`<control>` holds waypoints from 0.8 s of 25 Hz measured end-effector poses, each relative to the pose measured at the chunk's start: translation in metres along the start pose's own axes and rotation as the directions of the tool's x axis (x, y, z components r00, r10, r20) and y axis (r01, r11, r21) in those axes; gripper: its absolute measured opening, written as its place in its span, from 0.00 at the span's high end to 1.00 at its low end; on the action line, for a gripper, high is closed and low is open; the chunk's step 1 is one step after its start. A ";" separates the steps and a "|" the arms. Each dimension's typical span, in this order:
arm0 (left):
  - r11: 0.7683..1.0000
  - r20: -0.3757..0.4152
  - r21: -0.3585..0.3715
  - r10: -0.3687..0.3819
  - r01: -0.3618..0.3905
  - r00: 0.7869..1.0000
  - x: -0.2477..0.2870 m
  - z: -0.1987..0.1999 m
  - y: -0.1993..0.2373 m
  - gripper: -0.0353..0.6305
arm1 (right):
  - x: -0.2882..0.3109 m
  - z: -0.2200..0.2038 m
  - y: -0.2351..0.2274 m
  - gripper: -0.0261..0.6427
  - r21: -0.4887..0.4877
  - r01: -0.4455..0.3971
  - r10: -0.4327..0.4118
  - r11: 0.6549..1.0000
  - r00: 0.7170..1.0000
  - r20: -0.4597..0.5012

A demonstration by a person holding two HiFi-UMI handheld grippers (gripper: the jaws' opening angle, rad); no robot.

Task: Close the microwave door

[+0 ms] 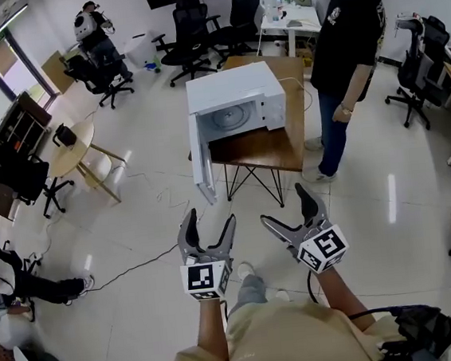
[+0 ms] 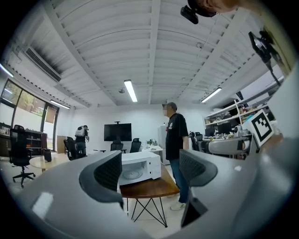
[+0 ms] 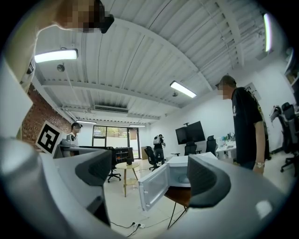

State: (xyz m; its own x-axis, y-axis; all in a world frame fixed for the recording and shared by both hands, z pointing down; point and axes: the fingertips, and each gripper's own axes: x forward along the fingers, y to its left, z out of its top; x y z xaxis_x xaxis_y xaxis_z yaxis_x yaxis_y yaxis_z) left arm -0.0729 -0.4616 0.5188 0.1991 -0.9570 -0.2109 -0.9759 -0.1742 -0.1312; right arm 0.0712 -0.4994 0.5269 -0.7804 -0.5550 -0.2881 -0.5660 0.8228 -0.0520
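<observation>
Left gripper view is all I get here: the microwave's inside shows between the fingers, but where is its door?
Observer: In the head view the door is swung wide open, hanging off the left side of the microwave.
Operator: Is the right gripper on it?
Observer: No. The right gripper hovers short of the table, fingers apart with nothing between them.
</observation>
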 end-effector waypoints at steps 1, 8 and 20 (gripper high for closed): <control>1.000 0.002 0.001 -0.003 0.003 1.000 0.007 -0.002 0.003 0.36 | 0.006 -0.003 -0.005 0.22 0.001 0.000 0.000 1.000 1.000 -0.002; 0.999 0.034 -0.028 -0.021 0.022 0.999 0.070 -0.005 0.059 0.36 | 0.079 -0.013 -0.037 0.22 -0.025 0.023 -0.023 0.999 1.000 -0.015; 0.993 0.081 -0.039 -0.105 0.108 0.991 0.137 -0.026 0.158 0.36 | 0.233 -0.041 -0.036 0.23 -0.045 0.026 -0.026 0.999 1.000 -0.005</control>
State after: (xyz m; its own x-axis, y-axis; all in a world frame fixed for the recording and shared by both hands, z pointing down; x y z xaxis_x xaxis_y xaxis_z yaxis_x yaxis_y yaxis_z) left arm -0.2016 -0.6264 0.4940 0.3070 -0.9114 -0.2741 -0.9513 -0.2857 -0.1157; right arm -0.1012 -0.6640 0.5008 -0.7668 -0.5768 -0.2815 -0.5973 0.8019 -0.0161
